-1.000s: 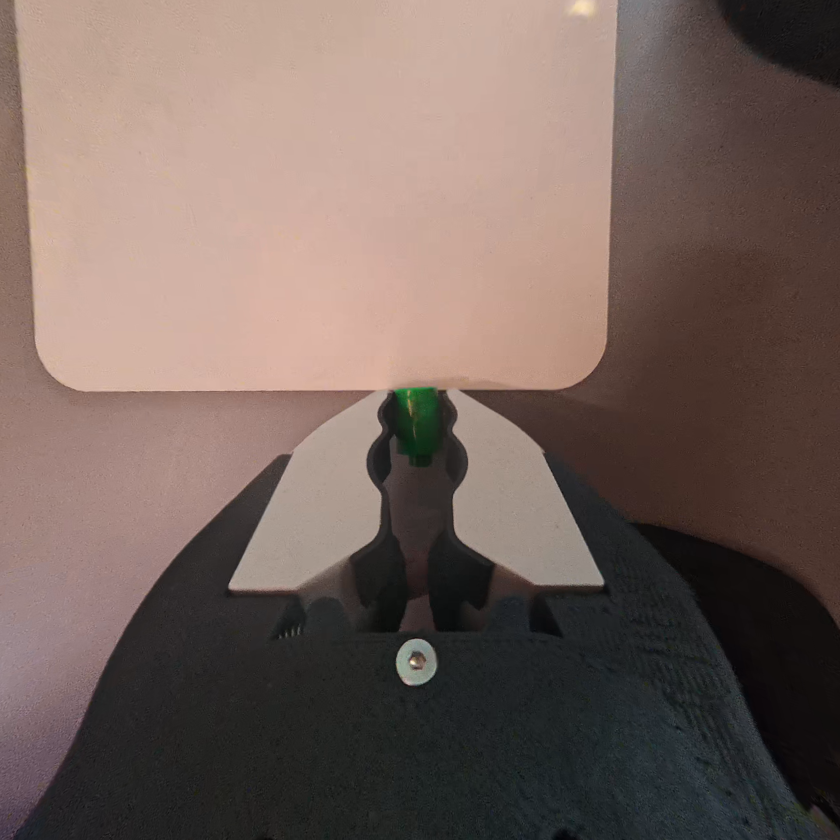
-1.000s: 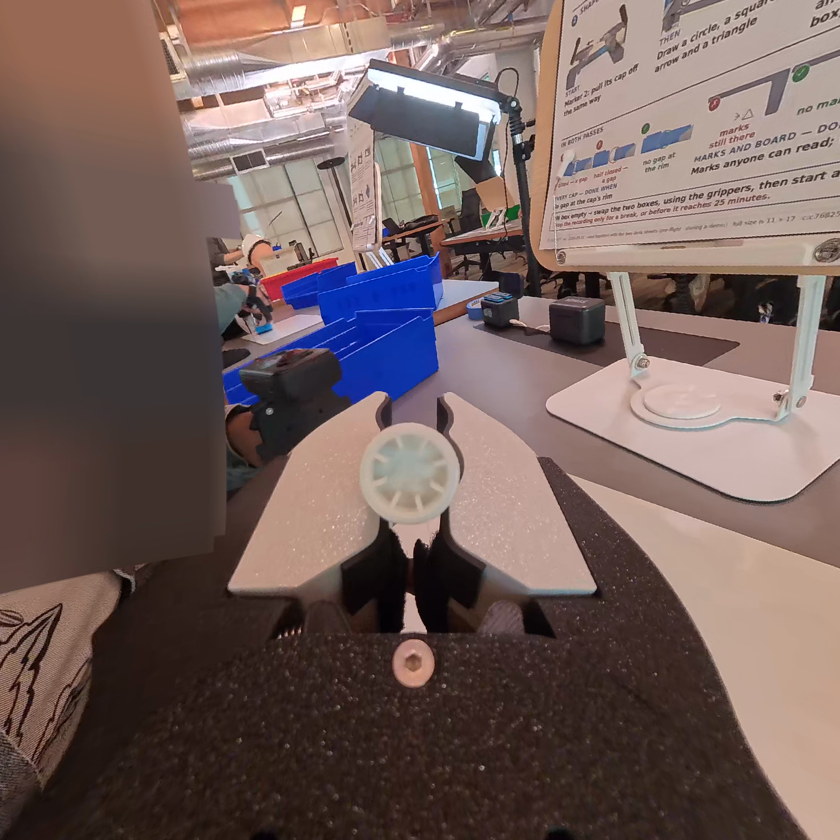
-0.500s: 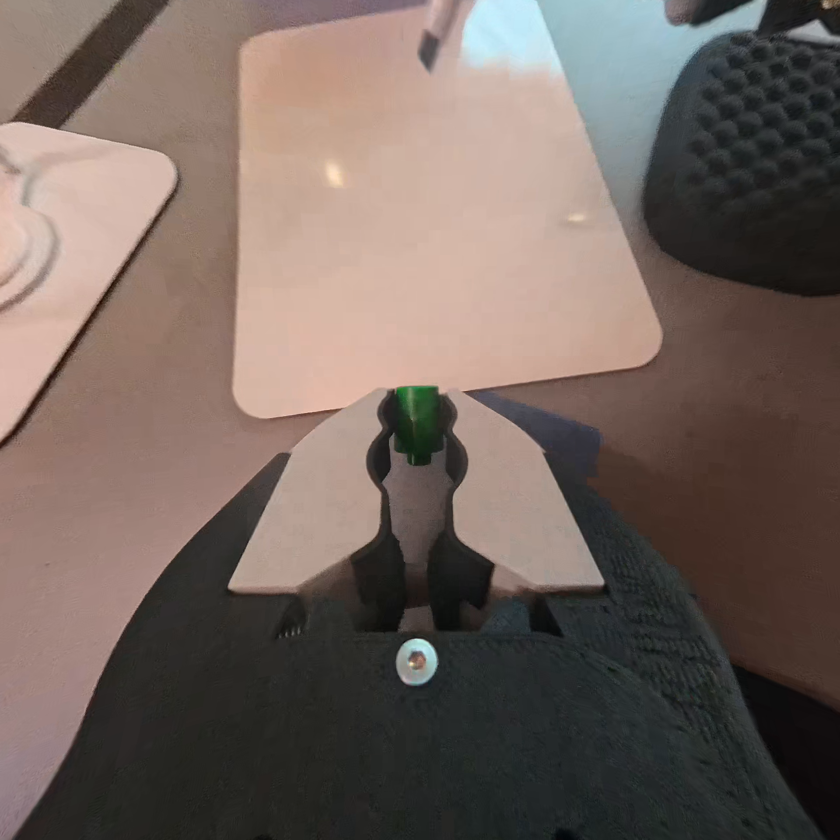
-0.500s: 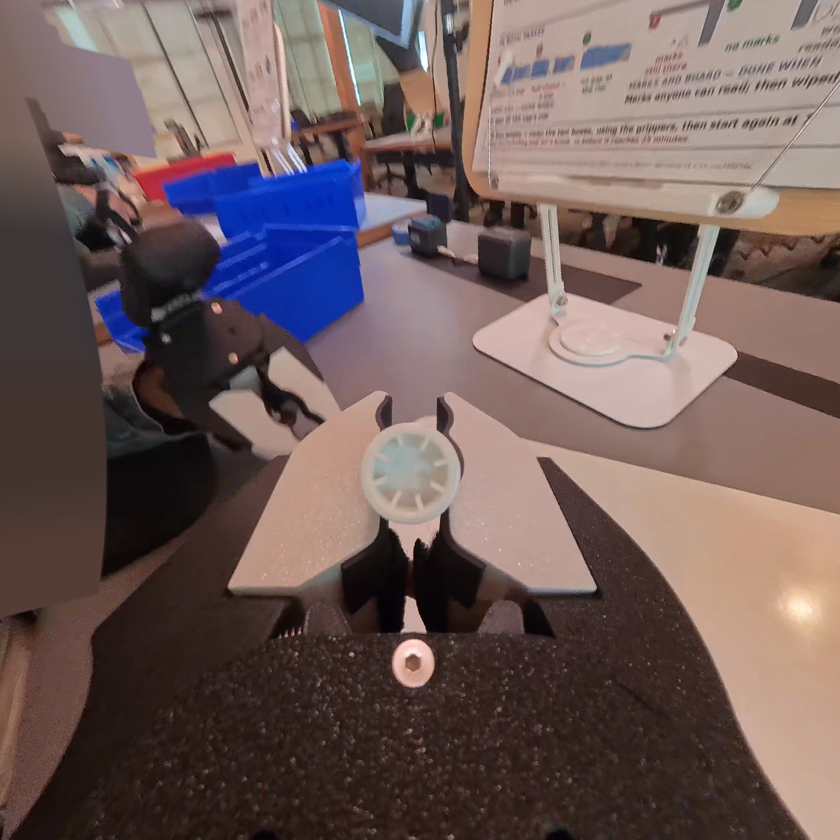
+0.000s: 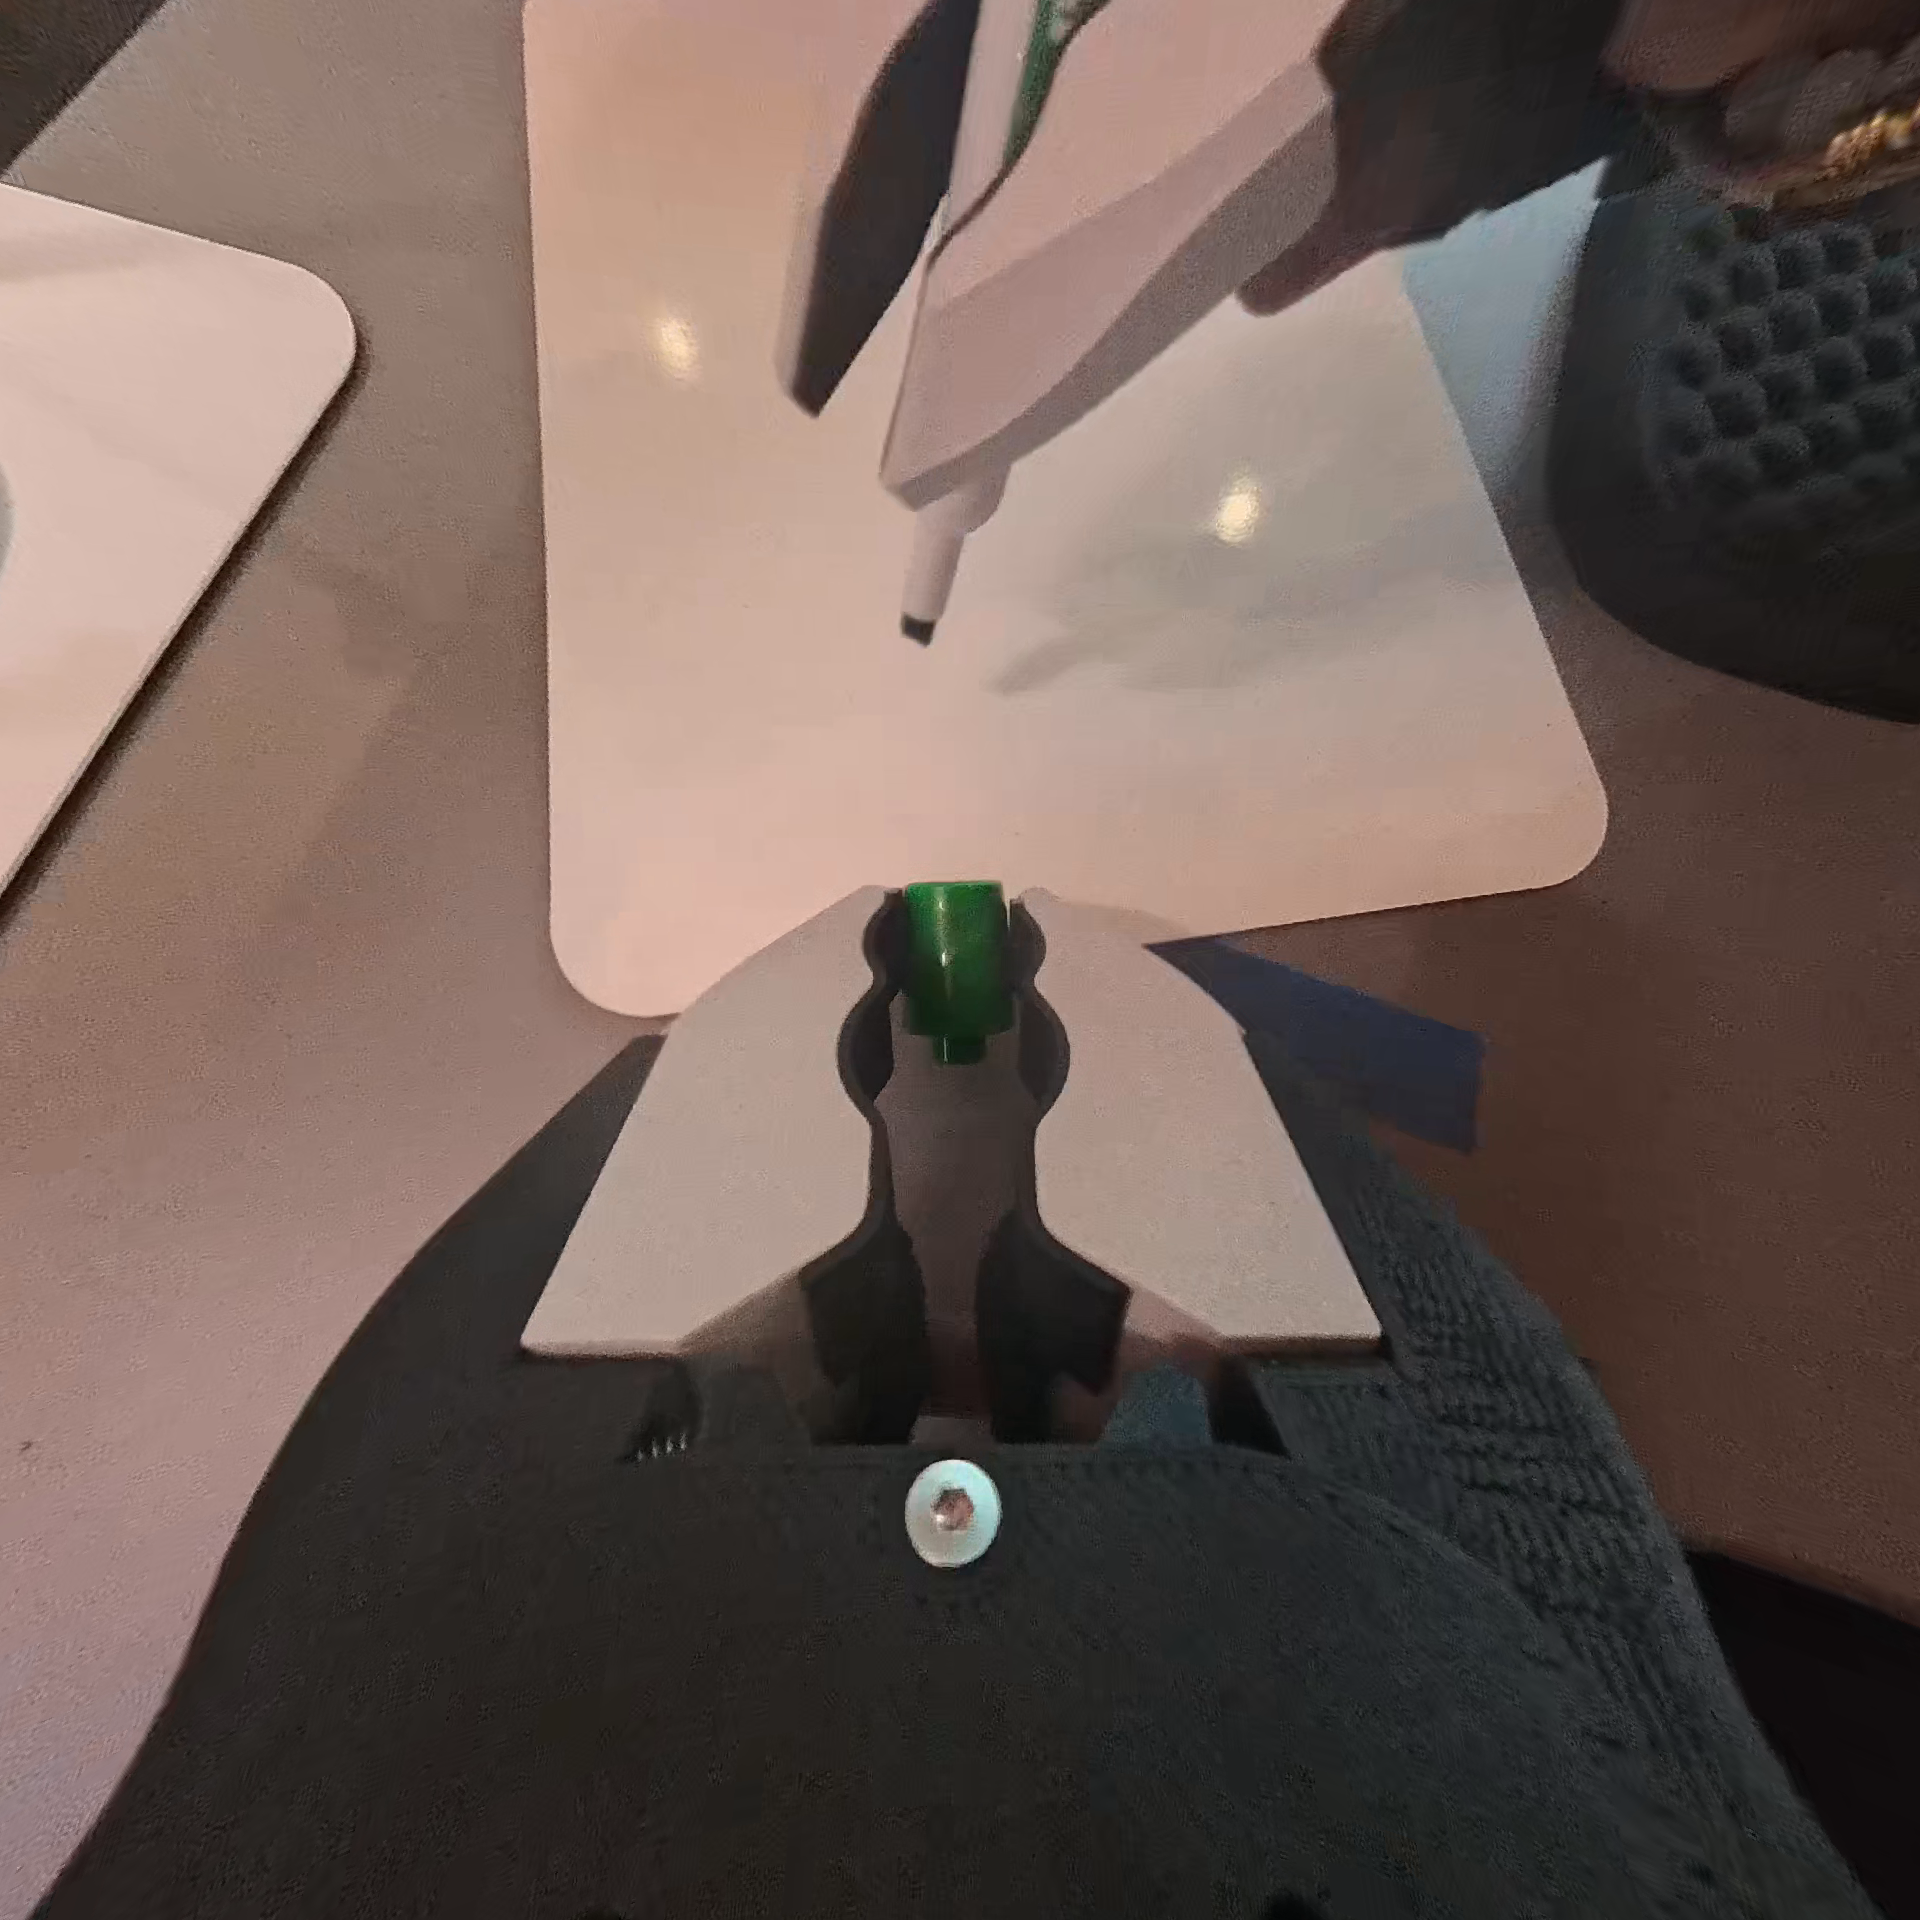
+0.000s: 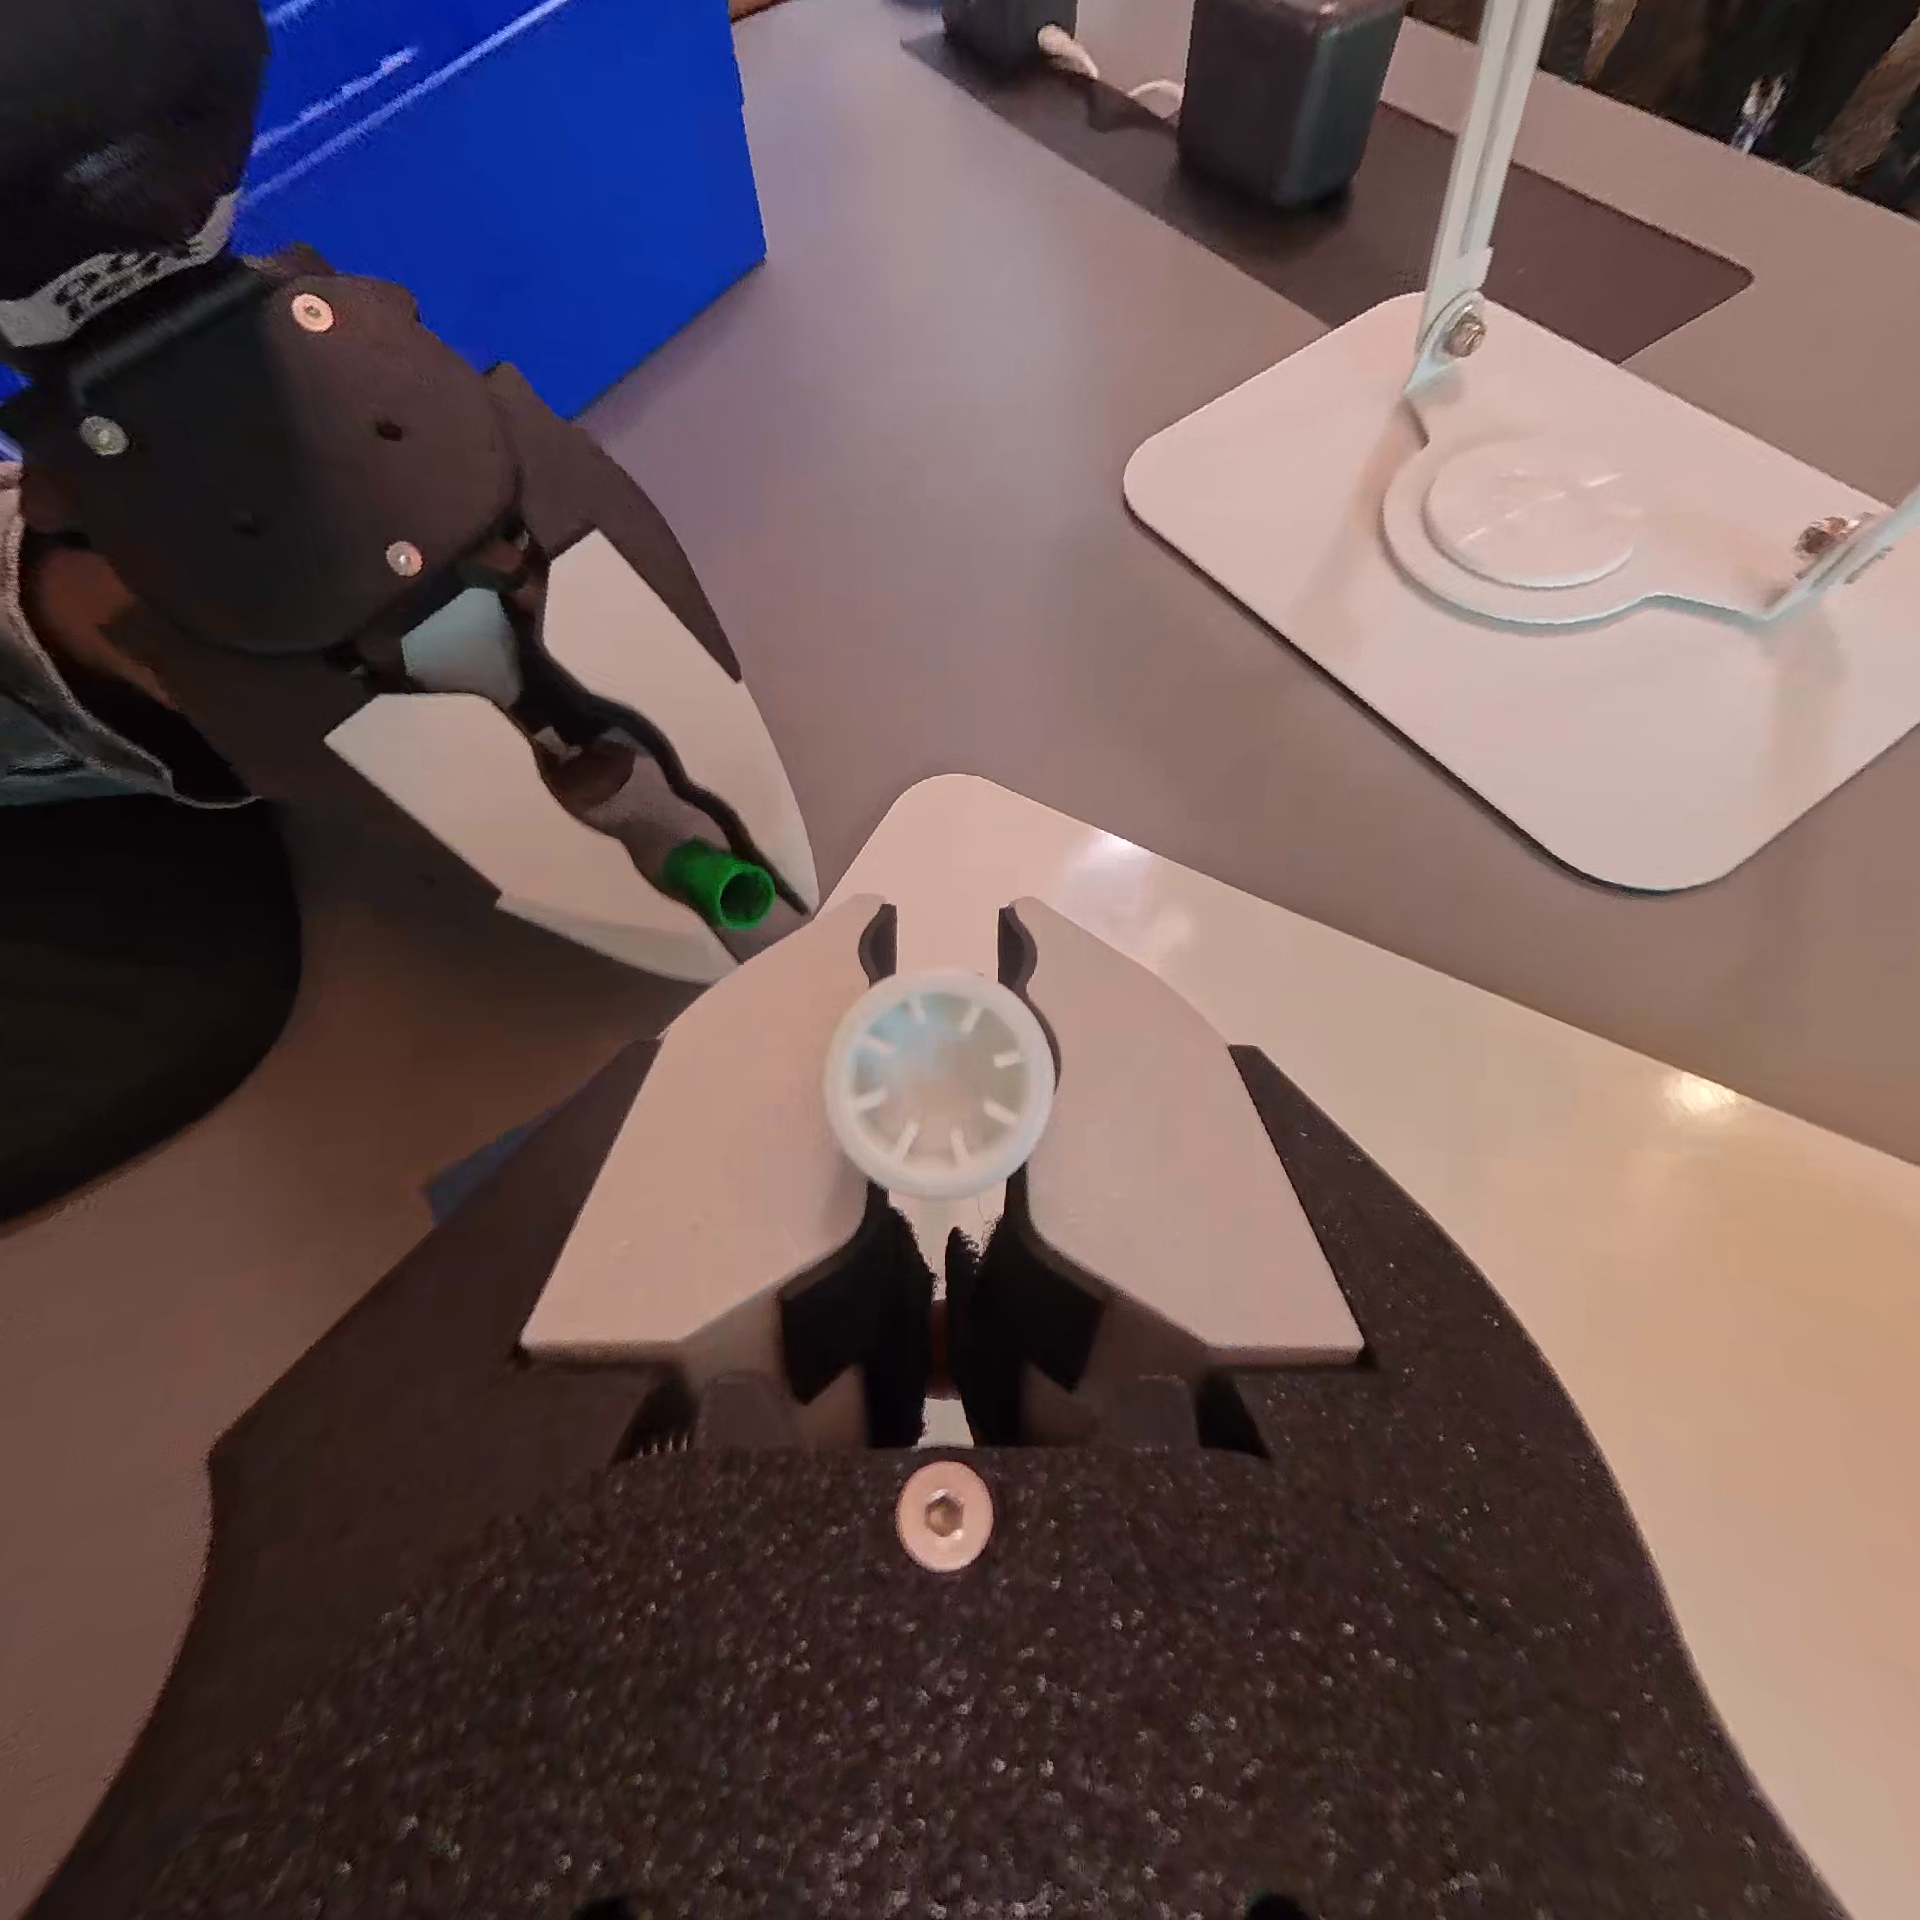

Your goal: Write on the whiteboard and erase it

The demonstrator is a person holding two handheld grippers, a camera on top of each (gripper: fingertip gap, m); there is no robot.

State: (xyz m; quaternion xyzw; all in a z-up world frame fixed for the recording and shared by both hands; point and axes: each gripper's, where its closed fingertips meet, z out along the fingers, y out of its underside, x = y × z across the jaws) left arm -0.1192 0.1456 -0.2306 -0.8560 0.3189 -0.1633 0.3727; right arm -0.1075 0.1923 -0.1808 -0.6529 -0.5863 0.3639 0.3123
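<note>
On the surface (image 5: pixel 312 1039): whiteboard (image 5: pixel 727 779) blank, flat, 12 o'clock of left claw (image 5: pixel 954 904) | right claw (image 6: pixel 940 914) clamped on marker (image 5: pixel 935 561), tip just above board at 12 | left claw pinched on green cap (image 5: pixel 951 966) | risk: steep tilt, nib could skid or marker slip in grip.

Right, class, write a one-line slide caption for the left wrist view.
Left gripper holds the green cap while the right gripper poises the uncapped marker over the blank whiteboard.
</note>
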